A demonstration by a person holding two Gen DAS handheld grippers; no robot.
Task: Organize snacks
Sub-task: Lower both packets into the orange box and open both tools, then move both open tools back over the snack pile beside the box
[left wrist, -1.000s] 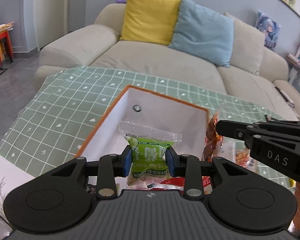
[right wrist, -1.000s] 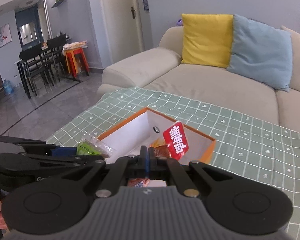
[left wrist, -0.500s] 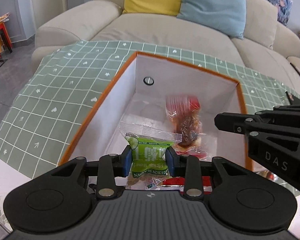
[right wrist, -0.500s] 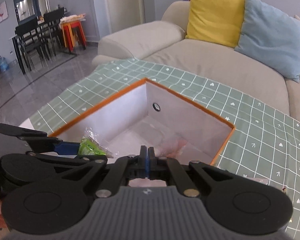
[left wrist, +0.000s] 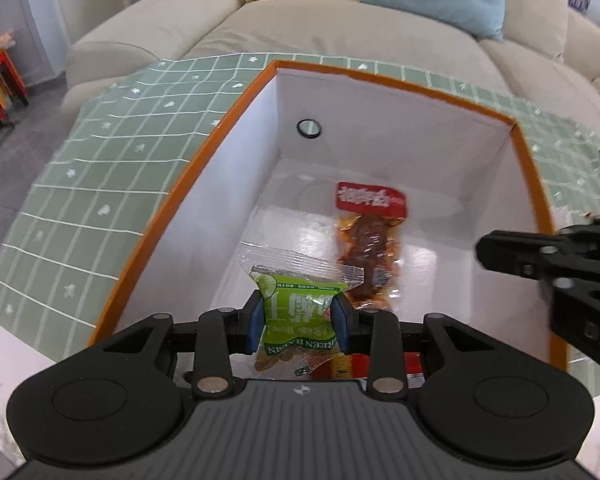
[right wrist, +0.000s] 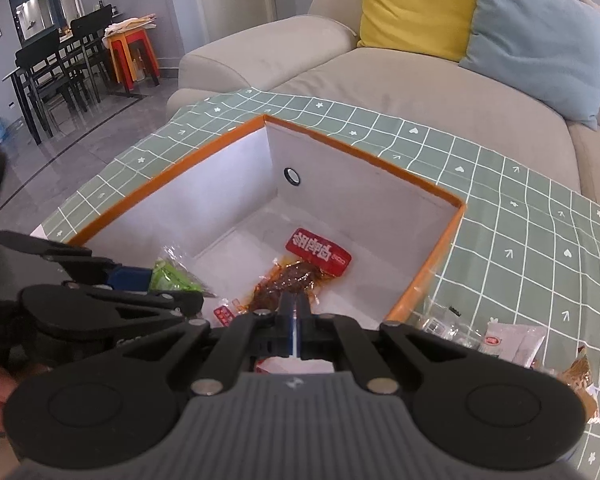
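Orange-rimmed box (left wrist: 524, 168), red snack packet (left wrist: 370, 236) now landed inside

left gripper (left wrist: 299, 316): black, blue pads | right gripper (right wrist: 294, 320): black, silver screws

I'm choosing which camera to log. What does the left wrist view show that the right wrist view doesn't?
Left only: the green pack's printed front, clamped in the left gripper.
Right only: loose packets on the cloth outside the box, the dining table, and the right gripper shut with nothing in it.
Both: the orange box, the red pack inside, and the sofa.
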